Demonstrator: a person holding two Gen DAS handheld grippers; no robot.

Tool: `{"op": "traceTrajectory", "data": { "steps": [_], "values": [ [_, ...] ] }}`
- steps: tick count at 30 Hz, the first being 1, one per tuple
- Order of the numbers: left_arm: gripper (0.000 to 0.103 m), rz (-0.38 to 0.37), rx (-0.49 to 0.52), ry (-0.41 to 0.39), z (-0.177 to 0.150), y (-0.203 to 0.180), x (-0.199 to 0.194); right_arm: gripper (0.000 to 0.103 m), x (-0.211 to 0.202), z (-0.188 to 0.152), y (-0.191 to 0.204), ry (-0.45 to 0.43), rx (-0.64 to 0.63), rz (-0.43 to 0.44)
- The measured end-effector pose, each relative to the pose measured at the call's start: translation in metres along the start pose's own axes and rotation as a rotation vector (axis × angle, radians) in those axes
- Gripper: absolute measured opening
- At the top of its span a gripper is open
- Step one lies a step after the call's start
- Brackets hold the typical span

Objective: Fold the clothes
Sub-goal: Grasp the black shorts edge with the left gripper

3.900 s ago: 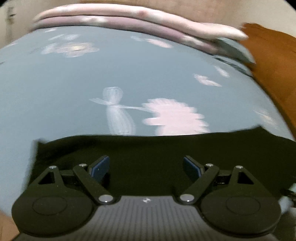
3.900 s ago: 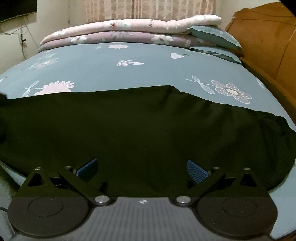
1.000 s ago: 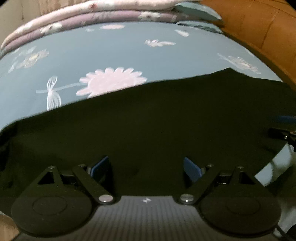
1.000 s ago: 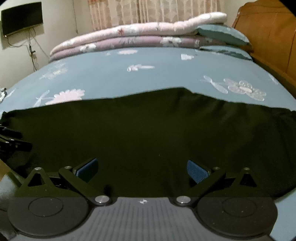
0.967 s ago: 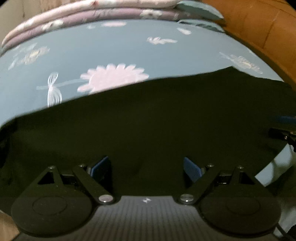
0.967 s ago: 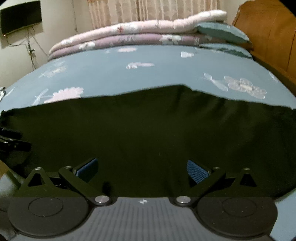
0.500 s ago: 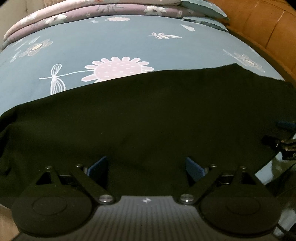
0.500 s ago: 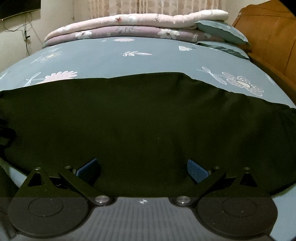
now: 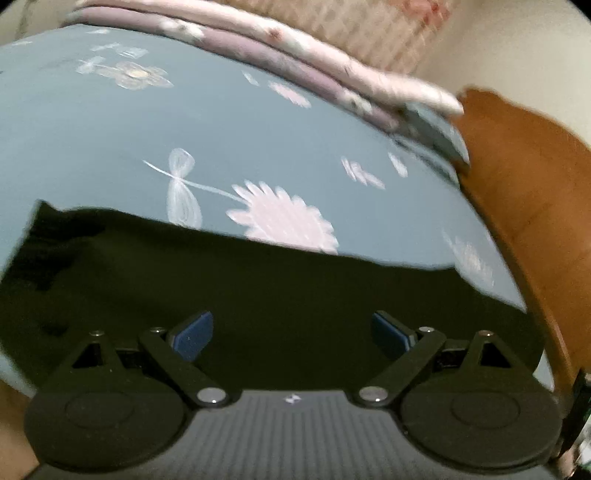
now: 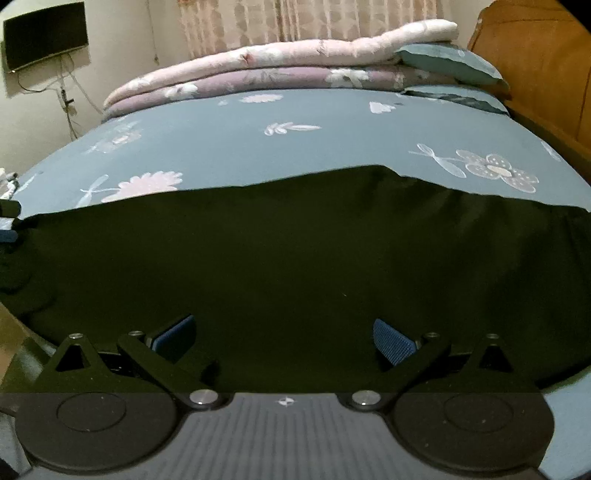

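Left gripper (image 9: 291,332): jaws spread wide, nothing between the blue pads, poised over the near part of the black garment (image 9: 258,295). Against the view half a second ago, this camera has swung leftward and is motion-blurred; the garment's left end, a bunched corner, now sits at the frame's left, and the dragonfly-and-flower print of the bedsheet (image 9: 221,122) shows just beyond the cloth's far edge. Judgement: the left tool is repositioning toward that left end, possibly for a pick-up point.

Right gripper (image 10: 284,339): likewise released, empty, over the garment's (image 10: 295,258) near edge; its view is nearly unchanged from a second ago.

The garment lies spread across the bed's near edge, broadly flat, its far hem peaked at centre. Whether this shape is a single layer or already doubled cannot be told.

Surroundings: folded quilts (image 10: 280,70) and pillows (image 10: 447,62) along the far edge, wooden headboard (image 10: 546,66) at the right side, wall-mounted screen (image 10: 44,35) beyond the left. All stand well apart from the garment; nothing obstructs it.
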State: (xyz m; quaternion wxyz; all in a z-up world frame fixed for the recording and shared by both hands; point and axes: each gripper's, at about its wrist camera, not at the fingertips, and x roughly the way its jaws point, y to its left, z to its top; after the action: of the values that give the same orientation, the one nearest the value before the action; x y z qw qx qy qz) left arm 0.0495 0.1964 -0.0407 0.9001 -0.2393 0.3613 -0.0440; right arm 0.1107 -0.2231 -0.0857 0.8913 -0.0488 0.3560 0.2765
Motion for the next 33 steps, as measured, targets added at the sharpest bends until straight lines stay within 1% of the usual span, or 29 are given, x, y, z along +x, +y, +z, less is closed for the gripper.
{"op": "traceTrajectory", "data": {
  "steps": [5,12,15,17,19,23,25,31,33],
  "values": [
    [0.091,0.006,-0.12,-0.099,0.004,0.049,-0.034,0.103,-0.002,0.006,0.006,-0.008,0.02,0.028],
    [0.091,0.016,-0.341,-0.222,-0.014,0.124,-0.063,0.103,0.006,0.018,0.028,0.006,0.017,0.038],
    [0.091,-0.003,-0.422,-0.238,-0.024,0.148,-0.061,0.103,0.007,0.023,0.038,0.012,0.007,0.059],
    [0.091,-0.024,-0.455,-0.243,-0.028,0.159,-0.056,0.103,0.008,0.026,0.045,0.012,-0.009,0.062],
    [0.091,-0.028,-0.478,-0.248,-0.031,0.165,-0.05,0.103,0.009,0.029,0.051,0.012,-0.026,0.061],
    [0.091,-0.072,-0.54,-0.226,-0.038,0.179,-0.037,0.103,0.012,0.033,0.06,0.022,-0.044,0.066],
    [0.091,-0.088,-0.549,-0.22,-0.039,0.182,-0.032,0.103,0.013,0.033,0.063,0.026,-0.054,0.067],
    [0.091,-0.086,-0.54,-0.186,-0.034,0.184,-0.018,0.103,0.013,0.033,0.067,0.03,-0.077,0.057],
    [0.091,-0.09,-0.54,-0.186,-0.032,0.184,-0.015,0.103,0.013,0.033,0.066,0.029,-0.07,0.055]
  ]
}}
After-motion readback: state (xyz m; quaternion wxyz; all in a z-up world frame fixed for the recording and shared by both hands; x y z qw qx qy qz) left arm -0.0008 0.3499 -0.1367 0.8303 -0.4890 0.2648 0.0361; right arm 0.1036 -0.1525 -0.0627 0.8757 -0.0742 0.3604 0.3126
